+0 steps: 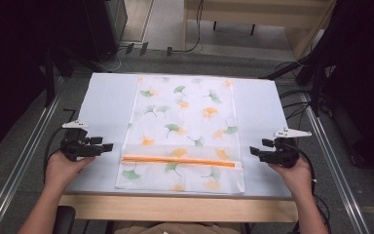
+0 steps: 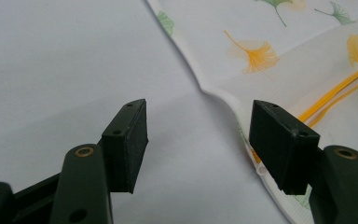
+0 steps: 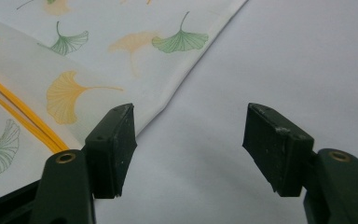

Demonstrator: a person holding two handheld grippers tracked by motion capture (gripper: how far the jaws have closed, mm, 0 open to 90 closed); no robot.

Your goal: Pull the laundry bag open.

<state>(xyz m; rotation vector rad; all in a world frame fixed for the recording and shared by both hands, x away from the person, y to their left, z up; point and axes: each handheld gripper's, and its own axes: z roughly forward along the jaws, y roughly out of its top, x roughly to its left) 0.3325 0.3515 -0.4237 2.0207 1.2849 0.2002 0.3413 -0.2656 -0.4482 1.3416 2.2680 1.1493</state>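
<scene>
High view has a white cloth bag point(image 1: 182, 131) printed with green and orange ginkgo leaves lying flat in the middle of the pale table point(image 1: 102, 97), long side running from 12 to 6 o'clock. An orange zipper point(image 1: 177, 160) crosses it near the 6 o'clock end, just under a see-through flap. At 9 o'clock from the zipper the left gripper point(image 1: 108, 146) sits in a hand point(image 1: 63, 168), pointing in toward the bag's edge but just beside it, not touching. At 3 o'clock the right gripper point(image 1: 254, 151) does the same from the other side, also just off the cloth. Left gripper view shows both black jaws spread wide with nothing between them except bare table, and the bag's edge point(image 2: 223, 95) with the zipper end sits off toward 1 o'clock behind the right-hand jaw. Right gripper view is the mirror of that: jaws wide apart, empty, bag edge point(image 3: 168, 100) running past the left-hand jaw toward 11 o'clock.
</scene>
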